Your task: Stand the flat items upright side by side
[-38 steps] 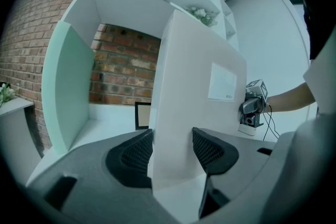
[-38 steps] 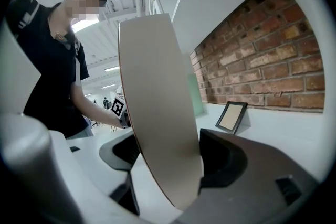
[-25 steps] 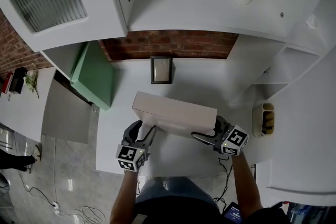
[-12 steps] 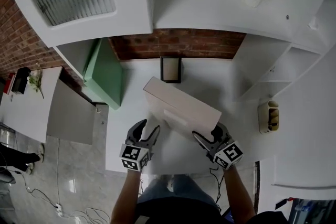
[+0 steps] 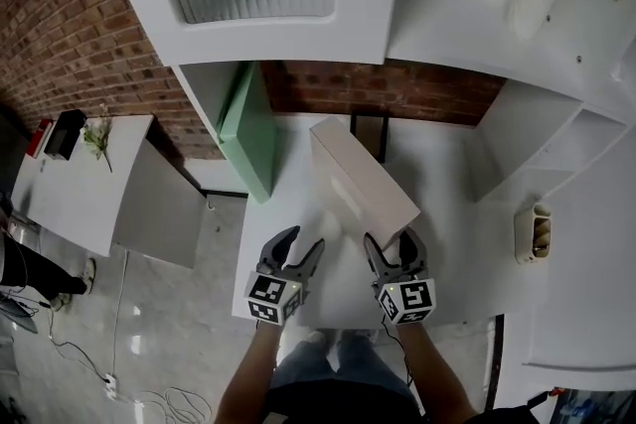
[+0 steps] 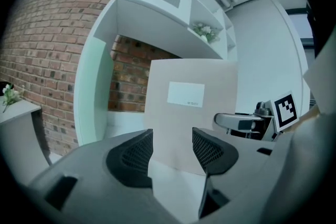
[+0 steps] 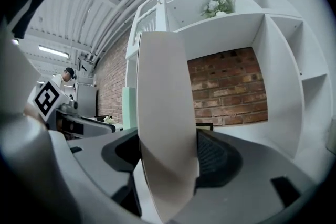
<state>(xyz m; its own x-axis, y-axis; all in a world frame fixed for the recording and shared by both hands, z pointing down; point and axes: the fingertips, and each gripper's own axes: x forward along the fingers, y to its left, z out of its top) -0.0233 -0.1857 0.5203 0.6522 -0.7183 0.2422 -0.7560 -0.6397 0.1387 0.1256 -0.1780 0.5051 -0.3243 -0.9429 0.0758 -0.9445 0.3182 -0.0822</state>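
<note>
Pale beige and flat, the box [image 5: 363, 176] stands on one long edge on the white surface [image 5: 447, 184], running slantwise from the front edge back towards the brick wall [image 5: 397, 89]. Its broad face is plain but for one small white label [image 6: 186, 94] high up. The right tool [image 5: 391, 239] grips the box's near end, one jaw on each broad face. The left tool [image 5: 301, 245] sits just left of it with its jaws apart and nothing between them, the box lying beyond their tips. Two flat items show in all: this one box, and one green panel [image 5: 248, 124] upright against the left side wall of the alcove, well apart from the box. One dark frame [image 5: 376, 132] stands at the brick wall just behind the box's far end.
</note>
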